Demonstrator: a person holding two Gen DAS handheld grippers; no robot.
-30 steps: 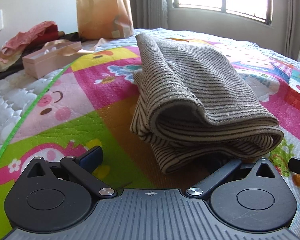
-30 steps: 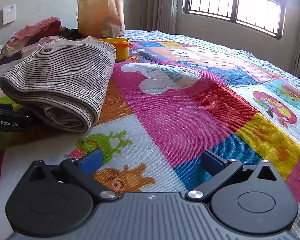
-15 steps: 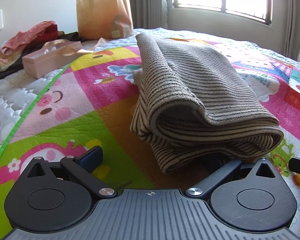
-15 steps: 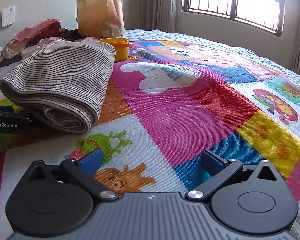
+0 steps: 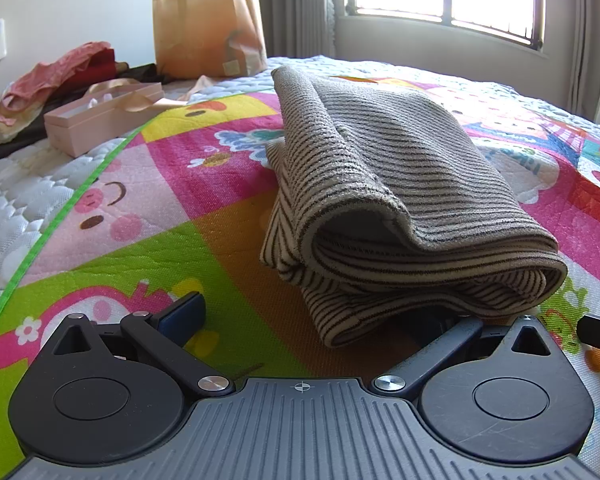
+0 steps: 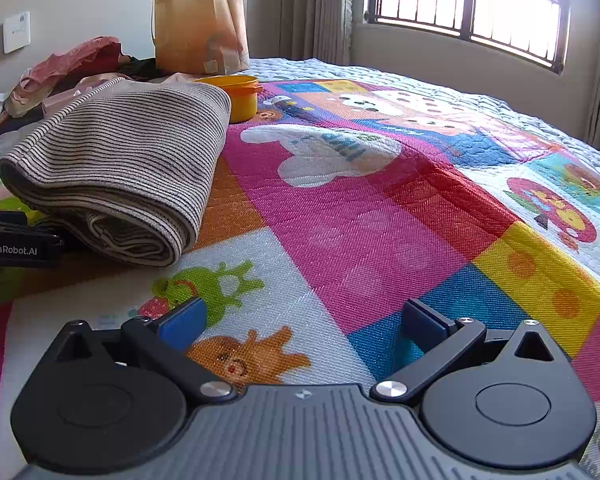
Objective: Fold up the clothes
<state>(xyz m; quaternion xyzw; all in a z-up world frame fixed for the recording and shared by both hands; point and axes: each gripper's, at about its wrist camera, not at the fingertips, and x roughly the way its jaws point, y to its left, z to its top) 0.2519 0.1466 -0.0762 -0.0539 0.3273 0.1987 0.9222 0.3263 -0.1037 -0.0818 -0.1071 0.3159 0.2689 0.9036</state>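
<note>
A folded beige garment with thin dark stripes [image 5: 384, 204] lies on the colourful cartoon play mat [image 5: 148, 208] on the bed. My left gripper [image 5: 300, 320] is open right at its near edge; the right finger is hidden under the fabric's lower fold, the left finger [image 5: 182, 314] is free over the mat. In the right wrist view the garment [image 6: 128, 160] lies at the left, with the left gripper's body [image 6: 16, 242] beside it. My right gripper [image 6: 300, 322] is open and empty, low over the mat, to the right of the garment.
A brown paper bag [image 5: 208, 26], a pink gift box [image 5: 100, 114] and a pile of red and pink clothes [image 5: 56, 76] sit at the far left by the wall. An orange bowl [image 6: 236, 94] stands behind the garment. A window [image 6: 472, 4] is beyond the bed.
</note>
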